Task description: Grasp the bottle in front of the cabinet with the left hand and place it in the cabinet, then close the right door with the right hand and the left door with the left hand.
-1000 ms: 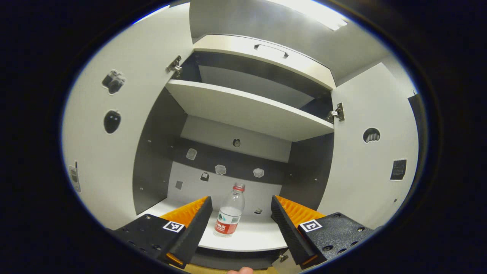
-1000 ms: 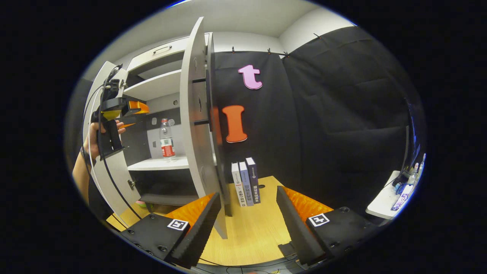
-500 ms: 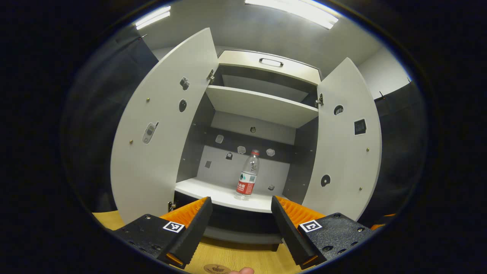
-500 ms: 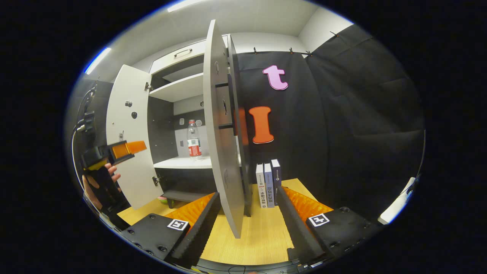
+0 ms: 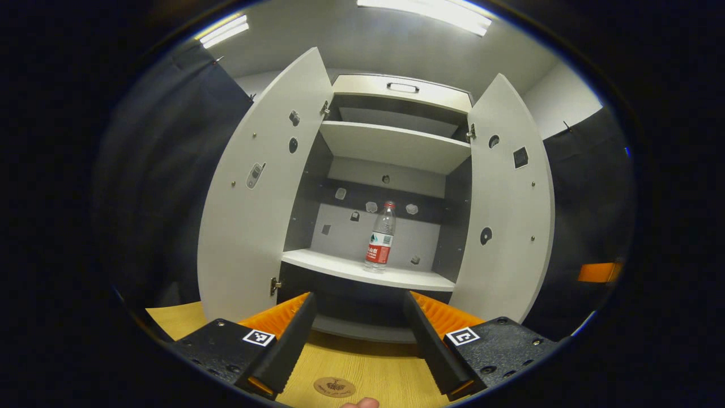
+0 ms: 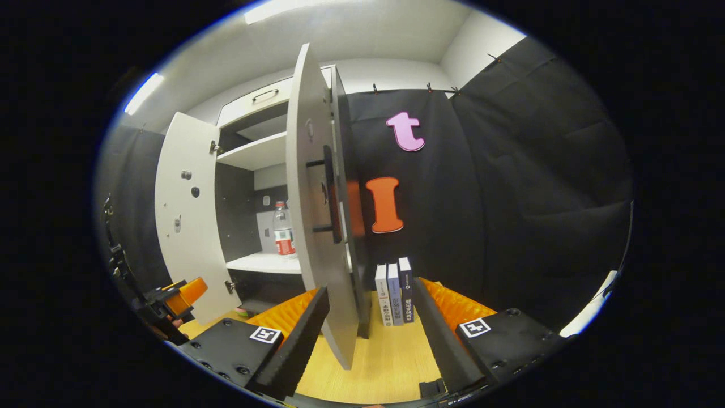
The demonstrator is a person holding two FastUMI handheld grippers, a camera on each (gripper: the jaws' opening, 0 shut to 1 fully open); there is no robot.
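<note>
A clear bottle (image 5: 380,237) with a red cap and red label stands upright on the cabinet's lower shelf (image 5: 334,265), right of its middle. Both doors hang open: the left door (image 5: 249,215) and the right door (image 5: 507,215). My left gripper (image 5: 358,340) is open and holds nothing, well back from the cabinet, low over the wooden table. In the right gripper view the right door (image 6: 314,243) stands edge-on with its dark handle (image 6: 329,192) facing me. My right gripper (image 6: 368,345) is open, the door's lower corner just ahead between its fingers. The bottle (image 6: 282,229) and the left gripper (image 6: 178,294) show to the left.
Three books (image 6: 393,292) stand upright on the wooden table (image 6: 391,362) just right of the right door. An upper shelf (image 5: 391,144) and a drawer with a handle (image 5: 402,88) sit above. A white surface (image 6: 589,311) lies at far right. A round mark (image 5: 334,387) is on the table.
My left gripper has drawn back out of the cabinet and dropped low, leaving the bottle standing on the shelf. The right gripper has shifted a little by the right door's edge.
</note>
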